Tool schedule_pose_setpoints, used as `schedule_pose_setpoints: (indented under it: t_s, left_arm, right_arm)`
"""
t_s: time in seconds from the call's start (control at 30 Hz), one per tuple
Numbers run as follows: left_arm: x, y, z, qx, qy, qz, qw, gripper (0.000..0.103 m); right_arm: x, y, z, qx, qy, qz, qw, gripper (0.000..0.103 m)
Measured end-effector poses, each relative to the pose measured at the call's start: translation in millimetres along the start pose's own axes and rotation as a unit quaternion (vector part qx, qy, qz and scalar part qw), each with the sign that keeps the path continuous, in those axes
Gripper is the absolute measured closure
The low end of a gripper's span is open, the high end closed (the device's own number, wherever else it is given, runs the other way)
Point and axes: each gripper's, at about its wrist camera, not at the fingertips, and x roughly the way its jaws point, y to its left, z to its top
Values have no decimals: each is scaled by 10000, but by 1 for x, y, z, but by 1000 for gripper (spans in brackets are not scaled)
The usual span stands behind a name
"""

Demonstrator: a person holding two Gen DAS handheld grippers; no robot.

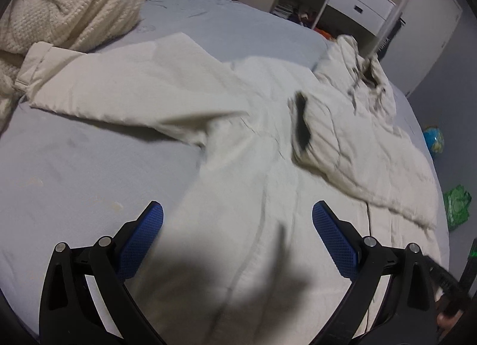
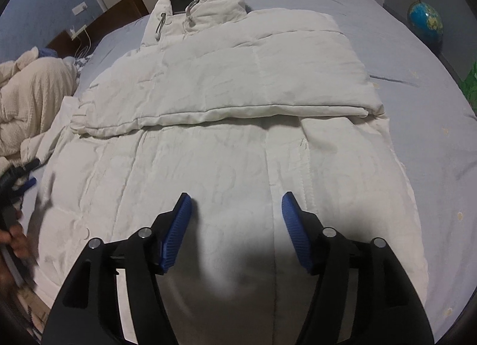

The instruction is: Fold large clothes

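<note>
Quilted cream jacket (image 2: pixel 226 148) lies flat on smooth bedsheet (image 2: pixel 432 142).

Hooded jacket (image 2: pixel 226 148) spread on bed (image 2: pixel 432 142), hood (image 2: pixel 208 8) at far end, one sleeve (image 2: pixel 238 88) folded across chest. Blanket (image 2: pixel 32 100) heaped left of jacket. Globe (image 2: pixel 424 21) on floor, right of bed.

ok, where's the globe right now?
The globe sits off the bed at the upper right of the right wrist view, beyond the far right edge of the blue sheet; the left wrist view shows it at the right edge, past the jacket.
</note>
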Motion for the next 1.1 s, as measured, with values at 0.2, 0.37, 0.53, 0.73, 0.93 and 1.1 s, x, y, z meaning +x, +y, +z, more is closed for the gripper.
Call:
schedule_pose_setpoints:
  t_s: [0.2, 0.37, 0.53, 0.73, 0.93, 1.1]
  left_arm:
    - [2, 24, 30, 75, -128, 343, 9993, 6]
    - [16, 79, 54, -596, -162, 730, 9954, 7]
    - [23, 145, 64, -1662, -317, 813, 9822, 7]
    - [30, 201, 74, -2481, -468, 783, 9644, 7]
    - [51, 230, 84, -2750, -558, 560, 9582, 13]
    - [58, 244, 95, -2664, -924, 379, 9587, 55]
  right_arm:
    - [4, 11, -4, -300, 61, -190, 9993, 29]
    - [8, 20, -7, -547, 138, -342, 9978, 22]
    - [13, 26, -10, -763, 215, -489, 9957, 17]
    - [17, 30, -11, -901, 285, -593, 9938, 15]
    - [19, 35, -12, -996, 287, -709, 9921, 14]
    - [22, 37, -13, -1038, 316, -767, 9911, 13]
